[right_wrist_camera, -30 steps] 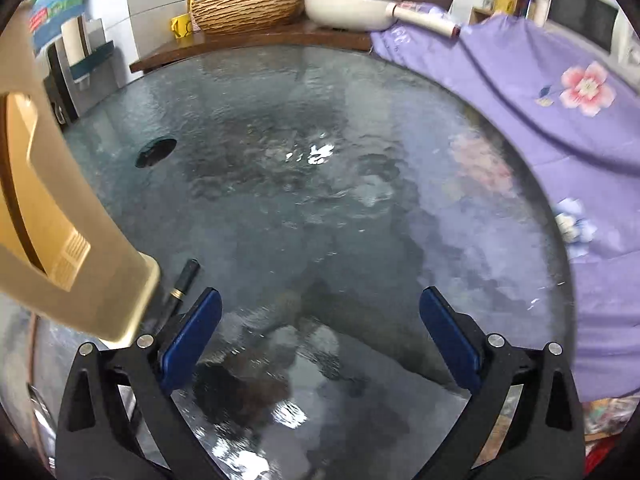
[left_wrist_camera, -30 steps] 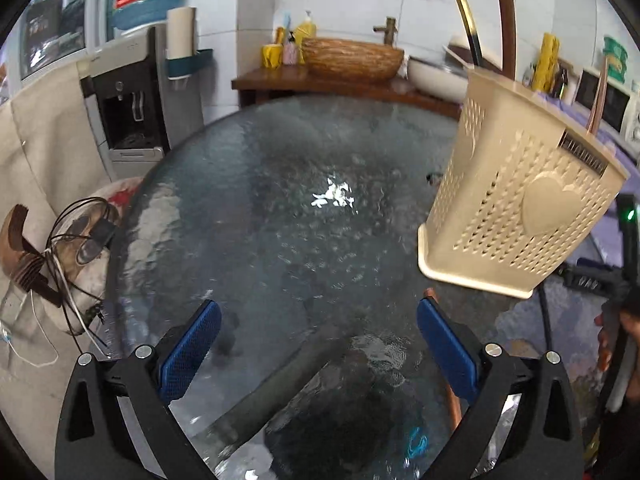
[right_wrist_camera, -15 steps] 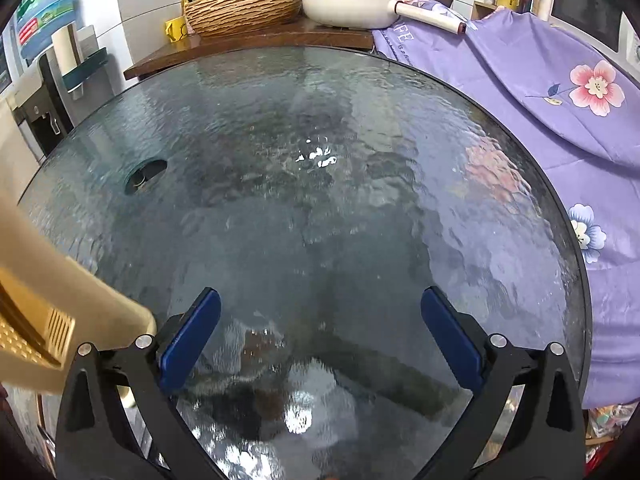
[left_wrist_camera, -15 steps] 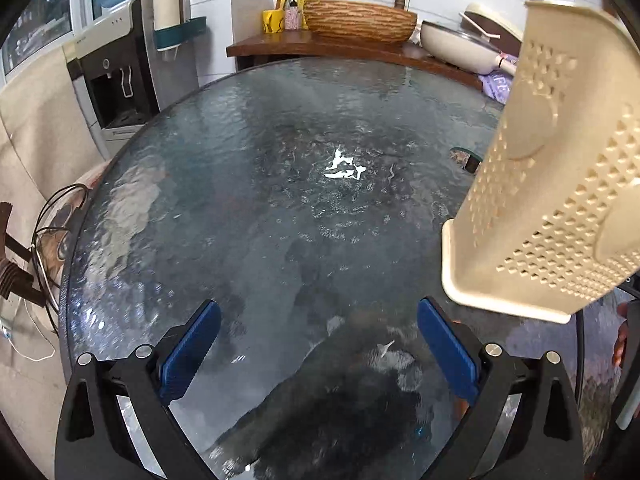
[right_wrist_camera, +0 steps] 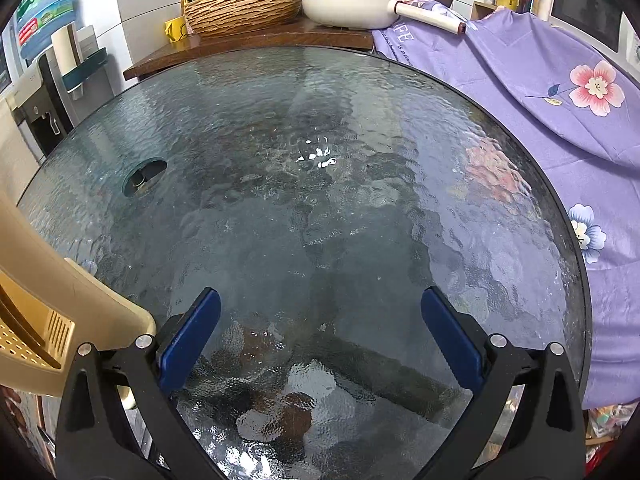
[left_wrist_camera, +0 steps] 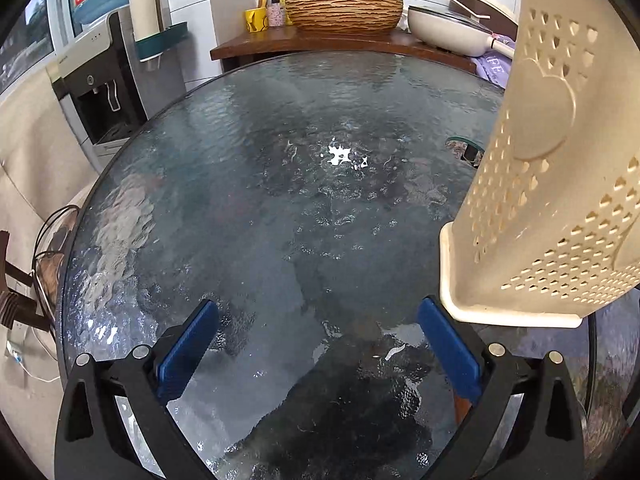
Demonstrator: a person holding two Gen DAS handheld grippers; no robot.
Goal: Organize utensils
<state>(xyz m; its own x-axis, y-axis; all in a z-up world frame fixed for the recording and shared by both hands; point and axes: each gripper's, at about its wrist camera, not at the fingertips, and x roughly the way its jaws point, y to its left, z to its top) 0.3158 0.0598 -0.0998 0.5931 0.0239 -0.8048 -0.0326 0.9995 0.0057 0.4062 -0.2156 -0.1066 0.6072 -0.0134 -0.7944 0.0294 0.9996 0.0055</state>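
Note:
A cream perforated utensil holder [left_wrist_camera: 552,184] with a raised heart on its side stands on the round textured glass table [left_wrist_camera: 260,200], close to the right of my left gripper [left_wrist_camera: 320,344]. That gripper is open with nothing between its blue pads. In the right wrist view the same holder [right_wrist_camera: 52,304] fills the lower left, just left of my right gripper [right_wrist_camera: 320,336], which is also open and empty. No loose utensil shows clearly; a brown sliver [left_wrist_camera: 460,404] lies behind the left gripper's right finger.
The table [right_wrist_camera: 360,208] has a round hole [right_wrist_camera: 144,176] in the glass. Behind it stand a wooden counter [left_wrist_camera: 320,42] with a woven basket [left_wrist_camera: 344,12] and a white pan [right_wrist_camera: 348,8]. A water dispenser [left_wrist_camera: 100,80] is at left, a purple floral cloth [right_wrist_camera: 560,92] at right.
Both grippers rose and pulled back over the table. The holder now sits nearer and further right in the left view, lower left in the right view. A black-handled utensil beside the holder is out of sight.

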